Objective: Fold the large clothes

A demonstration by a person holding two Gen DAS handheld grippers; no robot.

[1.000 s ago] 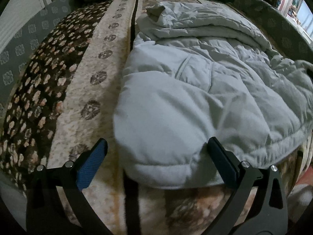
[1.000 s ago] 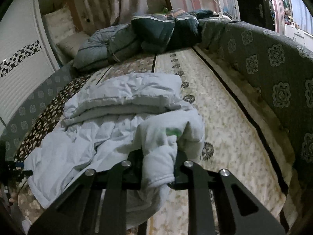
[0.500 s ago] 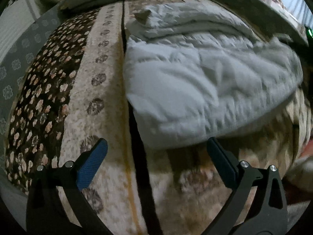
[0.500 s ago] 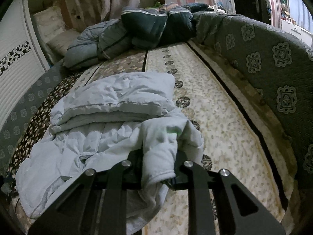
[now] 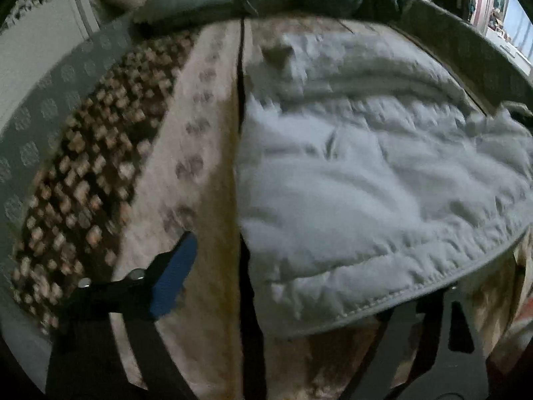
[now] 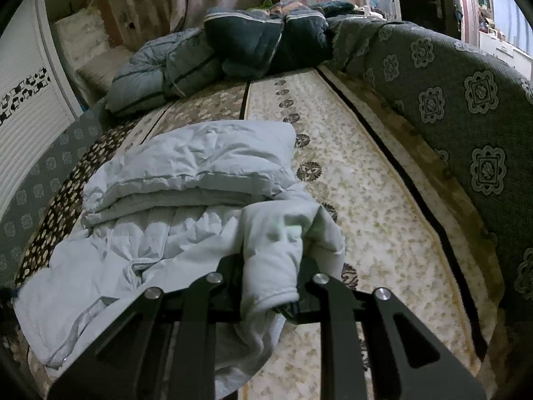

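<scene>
A pale grey quilted padded jacket (image 6: pixel 173 200), puffy and creased, is being shown lying partly folded on a patterned sofa seat (image 6: pixel 366 200), its far portion doubled over into a thick flat layer. The seat cover is being seen as cream with dark floral medallions, bordered by black stripes; a dark grey backrest (image 6: pixel 466 100) with embossed medallions is running along the right. Dark blue padded garments (image 6: pixel 260 43) are being seen heaped at the far end.

A cuffed sleeve of the jacket is being clenched between the closed fingers of the right tool (image 6: pixel 271 286), the cuff hanging just below them.

The left tool (image 5: pixel 299 286) is being held spread wide, its blue-padded left finger (image 5: pixel 173 276) beside the jacket's stitched near hem (image 5: pixel 383 303); the right finger is being hidden beneath that hem, so contact cannot be told.
</scene>
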